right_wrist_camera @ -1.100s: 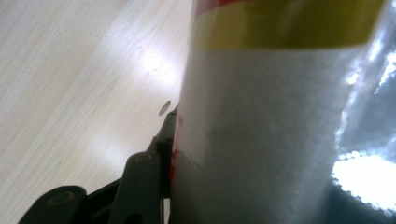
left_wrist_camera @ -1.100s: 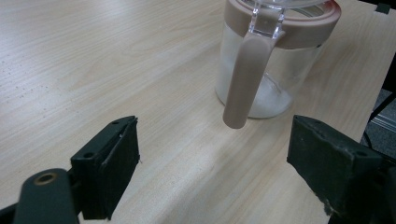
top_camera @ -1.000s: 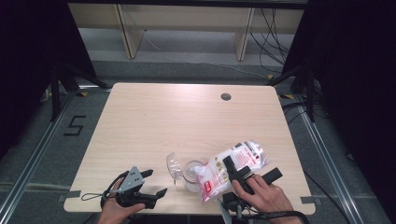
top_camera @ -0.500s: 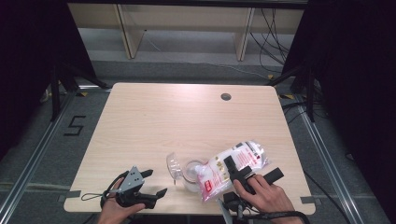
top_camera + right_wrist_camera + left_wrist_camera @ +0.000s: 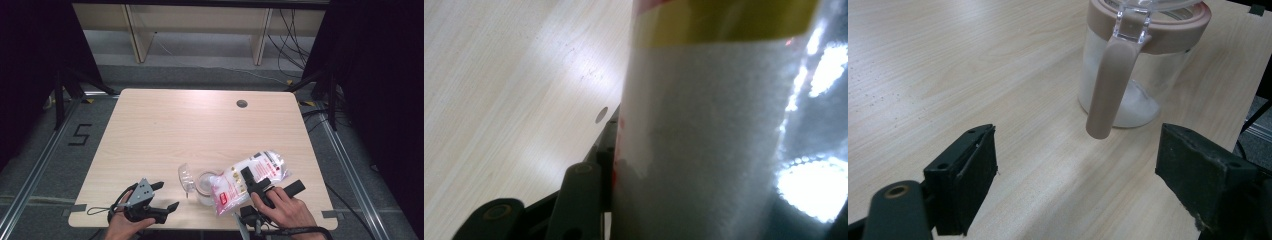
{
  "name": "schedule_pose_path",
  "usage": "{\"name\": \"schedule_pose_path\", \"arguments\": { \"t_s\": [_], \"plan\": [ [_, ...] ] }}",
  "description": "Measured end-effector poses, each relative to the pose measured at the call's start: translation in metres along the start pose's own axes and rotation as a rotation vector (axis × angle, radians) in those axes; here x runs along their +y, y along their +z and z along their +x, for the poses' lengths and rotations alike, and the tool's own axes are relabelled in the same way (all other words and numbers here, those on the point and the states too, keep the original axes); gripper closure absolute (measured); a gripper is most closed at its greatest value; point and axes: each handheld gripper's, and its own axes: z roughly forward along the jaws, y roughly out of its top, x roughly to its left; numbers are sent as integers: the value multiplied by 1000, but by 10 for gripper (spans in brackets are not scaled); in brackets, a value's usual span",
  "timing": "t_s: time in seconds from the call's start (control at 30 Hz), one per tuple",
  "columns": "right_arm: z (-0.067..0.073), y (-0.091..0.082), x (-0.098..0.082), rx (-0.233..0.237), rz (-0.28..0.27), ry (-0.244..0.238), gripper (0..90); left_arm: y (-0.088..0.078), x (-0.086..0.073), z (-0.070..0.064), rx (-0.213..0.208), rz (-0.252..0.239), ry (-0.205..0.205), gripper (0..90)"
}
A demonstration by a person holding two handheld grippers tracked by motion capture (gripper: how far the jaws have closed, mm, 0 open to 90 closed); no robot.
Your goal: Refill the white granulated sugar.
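While the right gripper (image 5: 256, 186) stayed clamped on the bag (image 5: 250, 177) of white grains, its jaws partly closed across the bag's middle, the bag lay tilted with its long axis running from the table's (image 5: 200, 120) right edge down toward the front edge, its lower end over the jar (image 5: 204, 182). That jar stood upright near the front edge, lid (image 5: 185, 176) swung open. Near the front left corner, the left gripper (image 5: 161, 196) held nothing, jaws wide apart, pointing toward the jar.

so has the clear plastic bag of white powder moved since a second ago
No. The clear plastic bag of white powder lies tilted over the clear jar, at the same spot relative to the wooden table's near edge.
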Motion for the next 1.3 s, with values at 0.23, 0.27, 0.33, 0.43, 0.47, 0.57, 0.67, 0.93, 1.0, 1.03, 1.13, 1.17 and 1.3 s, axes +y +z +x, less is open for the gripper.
{"name": "schedule_pose_path", "arguments": {
  "t_s": [0.23,0.27,0.33,0.43,0.47,0.57,0.67,0.93,1.0,1.03,1.13,1.17,1.3],
  "plan": [
    [1,0,1,1,-8,8,639,0,0,0,-1,-6,-9,162],
    [1,0,1,3,-8,7,640,0,0,0,-1,-6,-8,162],
    [1,0,1,0,-8,3,641,0,0,0,-2,-6,-8,162],
    [1,1,1,-3,-14,4,642,0,0,0,0,1,0,162],
    [2,1,1,1,-16,6,643,0,0,0,0,0,0,162],
    [3,2,2,4,-17,8,645,0,0,-1,1,0,-9,162],
    [4,2,3,9,-24,7,647,0,0,0,-1,-6,-7,162],
    [2,1,3,9,-18,-5,650,0,0,0,-1,-6,-7,162],
    [1,1,3,2,-16,-1,650,0,0,0,1,0,0,162],
    [1,0,2,4,-15,-4,651,0,0,0,1,0,0,162],
    [1,0,2,7,-12,1,651,0,0,0,1,0,0,162],
    [1,0,3,7,-12,0,651,0,0,0,1,0,-1,162],
    [1,0,3,12,-14,-6,652,0,0,0,1,0,-1,162]
  ]
}}
